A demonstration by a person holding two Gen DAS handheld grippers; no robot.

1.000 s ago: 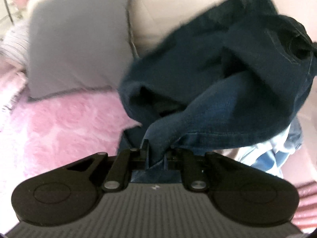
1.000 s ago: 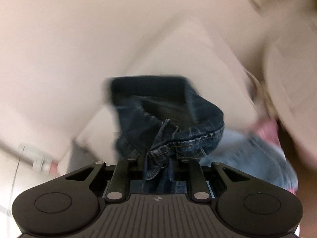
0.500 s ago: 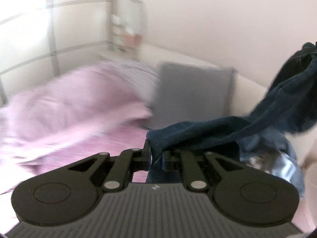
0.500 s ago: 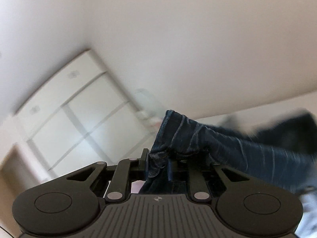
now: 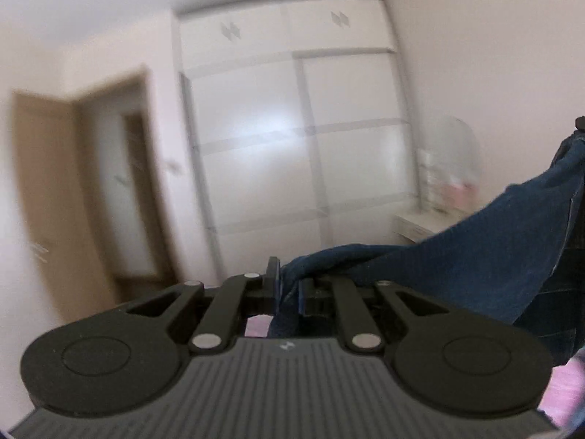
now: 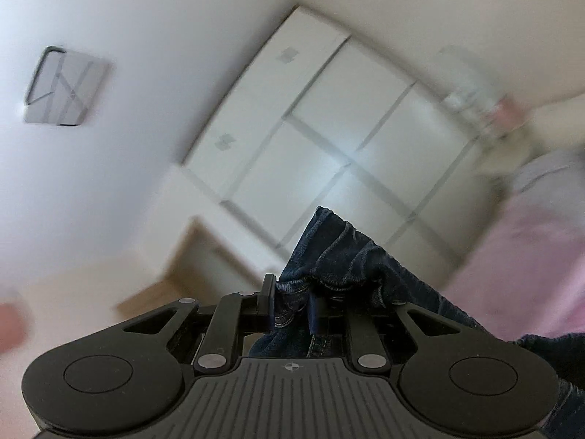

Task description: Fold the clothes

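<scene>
Where the dark blue jeans point(image 5: 475, 256) are lifted clear of the bed, a taut sheet of denim is stretched from the left gripper point(image 5: 289, 289) towards 3 o'clock, its weave plain and its edge folded. The jaws are pinched on a hem. In the right wrist view the jeans point(image 6: 340, 248) are bunched, pale stitching shown, and clamped by the right gripper point(image 6: 292, 303), trailing to 4 o'clock. A white wardrobe point(image 5: 292, 139) is seen at 12 o'clock, a pink bedcover point(image 6: 530, 256) at 3 o'clock.
</scene>
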